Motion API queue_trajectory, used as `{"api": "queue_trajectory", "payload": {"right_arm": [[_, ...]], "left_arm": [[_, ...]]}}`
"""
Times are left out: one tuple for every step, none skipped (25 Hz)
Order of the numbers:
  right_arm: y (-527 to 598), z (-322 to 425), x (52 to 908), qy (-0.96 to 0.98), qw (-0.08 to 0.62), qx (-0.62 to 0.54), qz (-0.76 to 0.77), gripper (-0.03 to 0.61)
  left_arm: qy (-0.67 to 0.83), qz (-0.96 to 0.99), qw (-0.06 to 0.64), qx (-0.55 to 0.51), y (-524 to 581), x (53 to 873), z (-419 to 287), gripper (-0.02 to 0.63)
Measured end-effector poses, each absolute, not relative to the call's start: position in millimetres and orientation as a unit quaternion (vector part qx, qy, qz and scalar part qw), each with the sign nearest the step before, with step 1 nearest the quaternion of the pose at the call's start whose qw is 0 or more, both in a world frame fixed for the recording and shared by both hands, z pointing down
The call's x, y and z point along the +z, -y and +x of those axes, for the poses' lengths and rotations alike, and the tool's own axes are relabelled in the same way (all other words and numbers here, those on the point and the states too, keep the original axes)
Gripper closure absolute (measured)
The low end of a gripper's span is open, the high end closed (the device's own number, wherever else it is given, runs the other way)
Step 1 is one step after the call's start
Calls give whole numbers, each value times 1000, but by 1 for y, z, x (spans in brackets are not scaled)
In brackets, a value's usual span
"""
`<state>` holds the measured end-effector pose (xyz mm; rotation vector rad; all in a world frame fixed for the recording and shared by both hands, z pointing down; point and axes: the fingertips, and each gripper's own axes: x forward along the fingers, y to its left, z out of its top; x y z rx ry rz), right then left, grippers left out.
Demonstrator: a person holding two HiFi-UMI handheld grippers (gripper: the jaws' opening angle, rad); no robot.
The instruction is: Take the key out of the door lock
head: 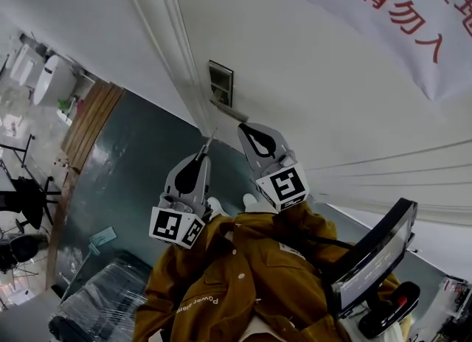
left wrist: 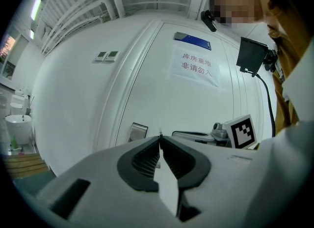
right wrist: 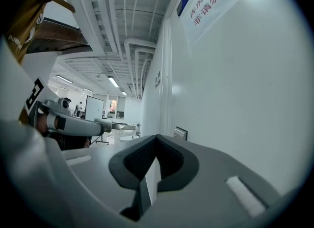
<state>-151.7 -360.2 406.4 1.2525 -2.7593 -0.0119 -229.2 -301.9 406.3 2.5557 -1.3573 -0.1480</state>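
The metal lock plate (head: 220, 82) with its lever handle (head: 230, 110) sits on the white door (head: 310, 90). My left gripper (head: 207, 144) hangs just below the plate, apart from it. It is shut on a thin metal key (head: 210, 139), whose tip pokes out between the pads (left wrist: 160, 132). My right gripper (head: 243, 127) is shut and holds nothing, its tips just under the end of the handle. In the left gripper view the lock plate (left wrist: 138, 131) lies ahead, with the right gripper (left wrist: 192, 134) beside it. The right gripper view shows the plate (right wrist: 180, 132) past its closed tips (right wrist: 156, 137).
A white paper sign (head: 398, 9) with red characters hangs on the door at the upper right. The door frame (head: 173, 46) runs along the left of the lock. The grey-green floor (head: 125, 163) lies below, with a wooden strip (head: 88, 123), a black chair (head: 22, 200) and a wrapped crate (head: 96, 304).
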Motion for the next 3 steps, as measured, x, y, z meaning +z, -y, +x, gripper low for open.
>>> {"api": "queue_trajectory", "payload": {"right_arm": [[360, -152, 407, 909, 56, -3, 412, 574], [359, -151, 407, 909, 55, -2, 413, 574], [359, -151, 407, 909, 54, -1, 414, 574]], "left_arm": [[466, 875, 122, -51, 302, 406, -229, 592], [466, 875, 122, -51, 301, 406, -229, 592], [466, 875, 123, -52, 301, 406, -229, 592]]}}
